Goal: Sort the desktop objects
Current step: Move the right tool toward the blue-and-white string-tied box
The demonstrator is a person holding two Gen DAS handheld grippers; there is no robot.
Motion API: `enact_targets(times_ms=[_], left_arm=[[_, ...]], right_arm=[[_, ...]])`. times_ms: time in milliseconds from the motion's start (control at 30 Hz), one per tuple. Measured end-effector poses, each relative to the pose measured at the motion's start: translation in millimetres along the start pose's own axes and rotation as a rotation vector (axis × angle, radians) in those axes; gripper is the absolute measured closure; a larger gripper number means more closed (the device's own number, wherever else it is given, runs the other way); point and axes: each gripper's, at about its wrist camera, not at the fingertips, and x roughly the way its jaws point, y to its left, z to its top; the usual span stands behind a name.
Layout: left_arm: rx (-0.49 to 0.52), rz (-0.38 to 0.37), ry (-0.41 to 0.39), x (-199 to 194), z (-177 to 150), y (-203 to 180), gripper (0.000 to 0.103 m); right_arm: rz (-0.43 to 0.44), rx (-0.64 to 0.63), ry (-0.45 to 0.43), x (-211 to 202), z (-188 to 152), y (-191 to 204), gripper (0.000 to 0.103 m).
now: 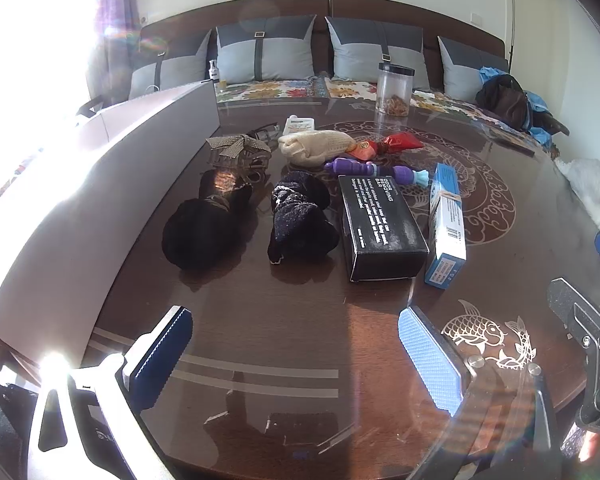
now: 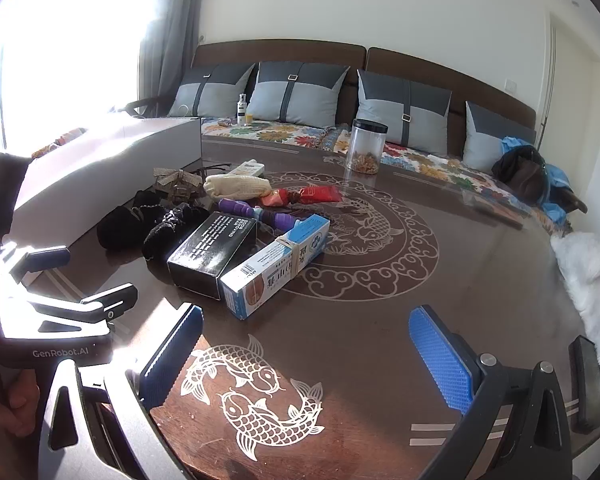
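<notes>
A cluster of objects lies on the dark wooden table (image 1: 284,340): a black box (image 1: 380,228) (image 2: 214,254), a blue-and-white carton (image 1: 446,224) (image 2: 276,266), two dark socks (image 1: 300,216) (image 1: 208,220), a cream sock (image 1: 316,146), a purple toy (image 1: 376,170) and a red wrapper (image 1: 402,142). My left gripper (image 1: 296,356) hovers open over the table's near edge, short of the cluster, nothing between its fingers. My right gripper (image 2: 306,360) is open above the fish inlay (image 2: 252,392), to the right of the carton. The left gripper's body (image 2: 60,300) shows at the left of the right wrist view.
A long white box (image 1: 112,184) lines the table's left side. A clear jar (image 1: 394,88) with snacks stands at the far edge. Behind it runs a sofa with grey cushions (image 1: 266,50). White fluffy fabric (image 2: 588,268) lies at the table's right edge. Strong window glare fills the left.
</notes>
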Motion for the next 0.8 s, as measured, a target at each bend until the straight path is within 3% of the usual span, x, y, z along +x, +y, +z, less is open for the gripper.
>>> enact_targets(times_ms=[600, 800], left_arm=[[0.018, 0.038, 0.046, 16.5, -7.9, 2.4, 0.0], [-0.022, 0.043, 0.088, 25.8, -10.0, 11.4, 0.0]], right_arm=[[0.026, -0.005, 0.032, 9.1, -3.1, 2.5, 0.0], [0.113, 0.045, 0.116, 25.5, -6.3, -2.5, 0.0]])
